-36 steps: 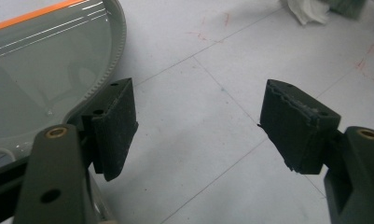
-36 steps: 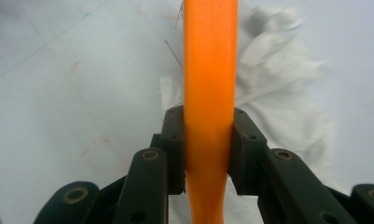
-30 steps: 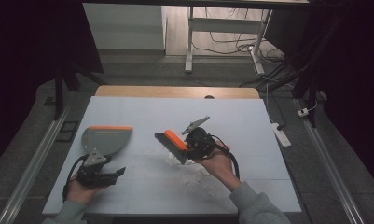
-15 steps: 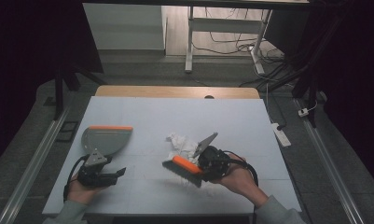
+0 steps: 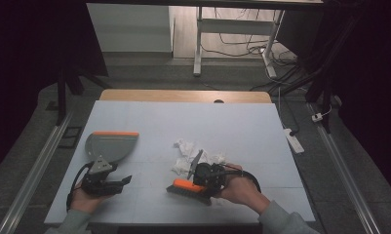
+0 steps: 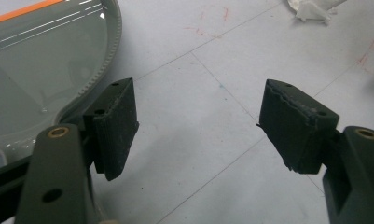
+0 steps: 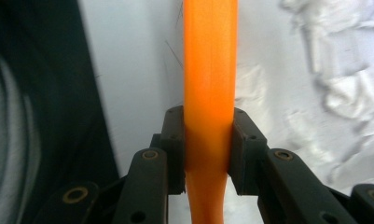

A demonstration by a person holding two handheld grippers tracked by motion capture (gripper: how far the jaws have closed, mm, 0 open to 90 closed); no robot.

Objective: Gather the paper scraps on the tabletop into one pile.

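The right gripper (image 5: 203,187) has its jaws clamped on the orange back of a small brush (image 5: 188,187), which lies low over the white table (image 5: 242,126) at the near edge, just on the near side of a heap of crumpled white paper scraps (image 5: 190,156). In the right gripper view the orange handle (image 7: 209,84) runs straight up between the 2 pads, squeezed on both flanks.

In the high view the brush's long axis lies nearly left to right across the table, tilted slightly so that its left end sits a little farther from the person than its right end. The bristles face down toward the table; the orange back faces up.

The left gripper (image 5: 107,185) rests near the left edge with its jaws wide apart and nothing between them; the left gripper view shows bare table between the pads. The grey dustpan (image 5: 110,146) with its orange lip lies just beyond it, unheld.

The main risk, as I judge it, is that a sweep toward the dustpan pushes the loose pan away, since no jaw pins it. Light scraps could also scatter or slip past the ends of the short brush, and the smooth handle may twist in the grip if the bristles drag hard.
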